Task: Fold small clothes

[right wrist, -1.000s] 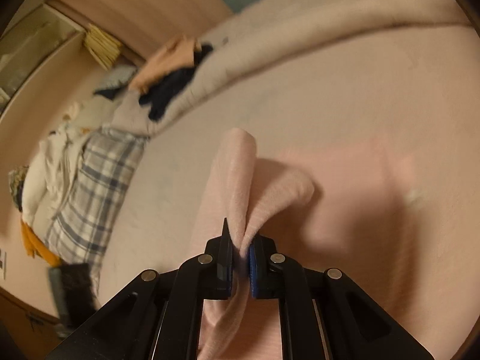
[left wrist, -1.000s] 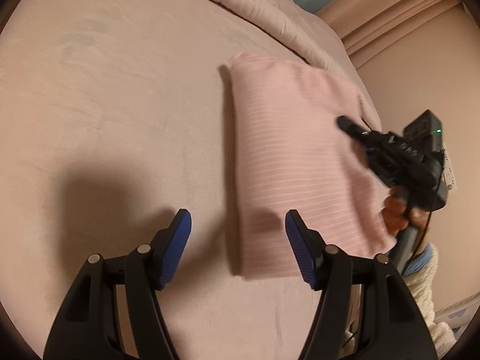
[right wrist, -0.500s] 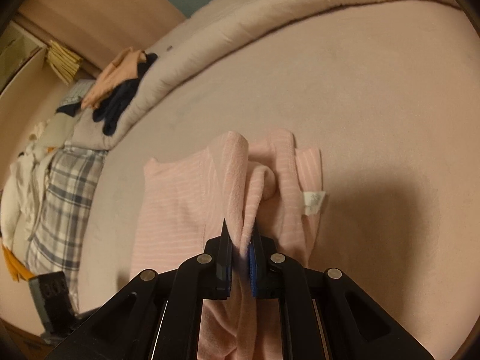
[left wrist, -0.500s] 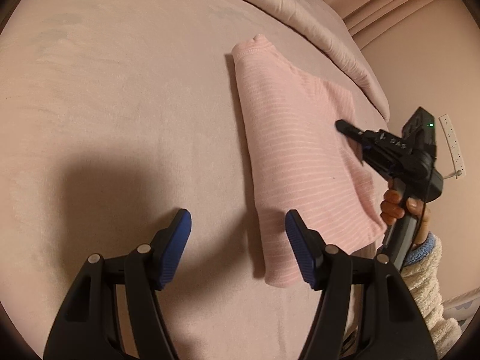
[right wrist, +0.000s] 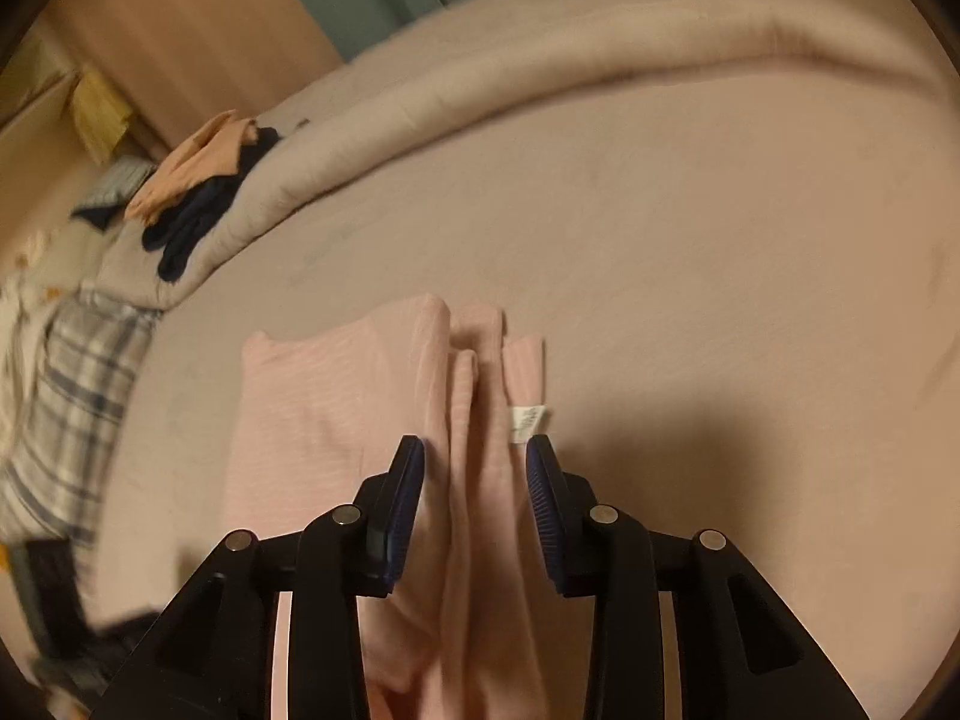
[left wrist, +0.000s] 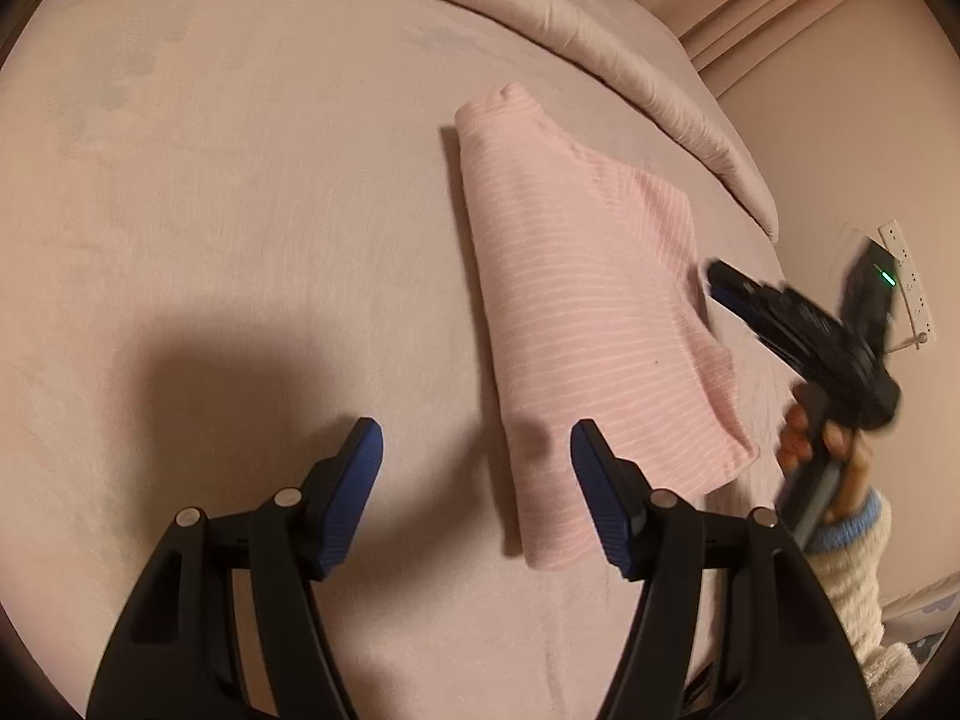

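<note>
Releasing the fold: both tools wide, pink garment down on the bed.

Nearest, left hand-held gripper [left wrist: 474, 462] hangs spread and empty over the bedsheet [left wrist: 240, 228], its right pad just above the near corner of the pink striped garment [left wrist: 576, 324], probably placed to pin or smooth that edge. Right hand-held gripper [right wrist: 474, 468] is spread too, pads either side of the bunched fold ridge, pinching nothing; the cloth lies slack between them, white care tag [right wrist: 527, 422] beside the right pad. Garment rests folded lengthwise, mid-bed. Farther off: rolled duvet [right wrist: 540, 72], with a pile of other clothes [right wrist: 198, 180] against it, likely waiting their turn.
</note>
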